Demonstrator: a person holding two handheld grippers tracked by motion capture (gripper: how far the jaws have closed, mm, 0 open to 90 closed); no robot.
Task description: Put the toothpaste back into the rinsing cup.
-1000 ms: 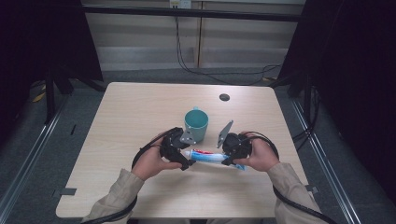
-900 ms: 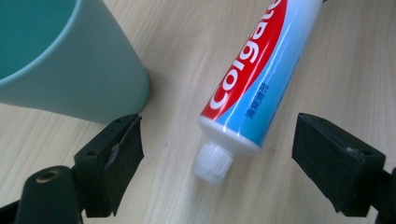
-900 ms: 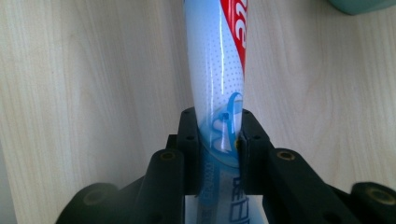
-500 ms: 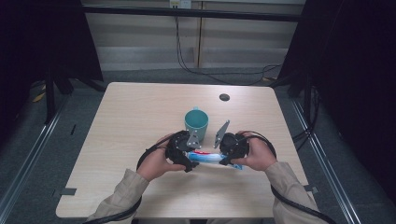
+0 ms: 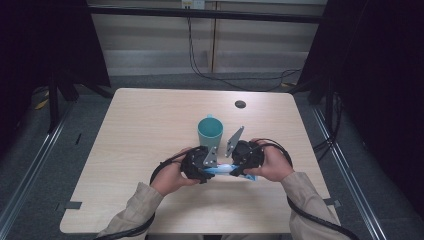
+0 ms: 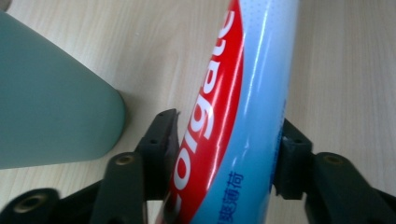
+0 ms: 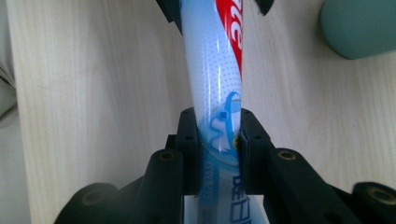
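While both hands have drifted slightly toward the table's (image 5: 125,125) near edge, the left gripper (image 5: 200,167) and right gripper (image 5: 240,161) stay clamped on the toothpaste tube (image 5: 220,170) beside the cup (image 5: 210,132), suggesting a two-handed carry.

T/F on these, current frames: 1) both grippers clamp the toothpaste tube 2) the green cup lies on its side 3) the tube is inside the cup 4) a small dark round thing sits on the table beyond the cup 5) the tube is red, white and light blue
1) True. The left gripper and the right gripper each have their jaws closed on the toothpaste tube, one toward each end.
2) False. The green cup stands upright, mouth up.
3) False. The tube is held outside the cup, on the person's side of it.
4) True. A dark round object sits on the table beyond the cup.
5) True.
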